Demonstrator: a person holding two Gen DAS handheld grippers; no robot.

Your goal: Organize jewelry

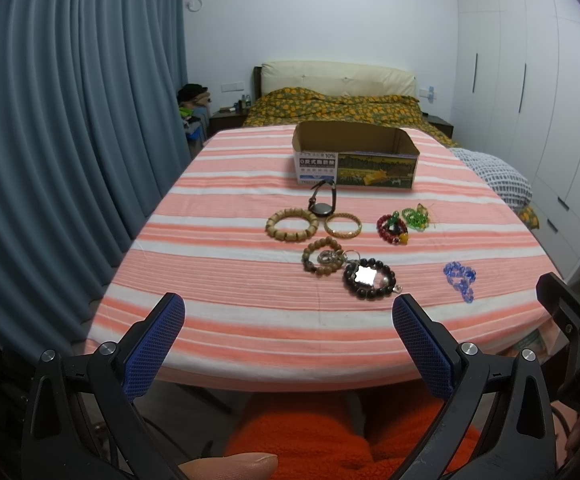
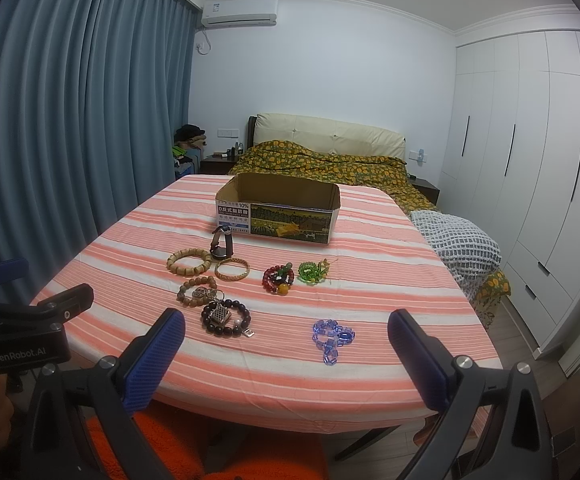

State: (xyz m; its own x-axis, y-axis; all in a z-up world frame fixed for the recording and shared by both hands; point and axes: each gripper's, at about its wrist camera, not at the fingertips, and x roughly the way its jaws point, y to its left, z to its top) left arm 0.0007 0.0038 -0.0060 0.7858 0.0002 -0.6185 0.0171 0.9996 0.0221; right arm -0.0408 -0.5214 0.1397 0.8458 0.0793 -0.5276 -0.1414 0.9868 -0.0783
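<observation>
Several pieces of jewelry lie on the striped table: a large wooden bead bracelet [image 1: 292, 225] [image 2: 189, 261], a watch [image 1: 322, 202] [image 2: 221, 245], a gold bangle [image 1: 343, 225] [image 2: 231, 269], a small brown bead bracelet [image 1: 322, 261], a black bead bracelet [image 1: 369, 278] [image 2: 225, 317], a red bead bracelet [image 1: 392, 227] [image 2: 277, 279], a green one [image 1: 418, 213] [image 2: 312, 272] and a blue one [image 1: 460, 275] [image 2: 332, 337]. An open cardboard box [image 1: 356, 158] [image 2: 277, 208] stands behind them. My left gripper [image 1: 287, 316] and right gripper [image 2: 285, 328] hover open at the near edge, holding nothing.
The table wears a pink and white striped cloth [image 1: 217, 208] [image 2: 390, 248]. Blue curtains [image 1: 69, 120] hang on the left, a bed [image 1: 338, 108] lies behind, white wardrobes [image 2: 530, 160] stand right. An orange cushion [image 1: 310, 436] sits below the near table edge.
</observation>
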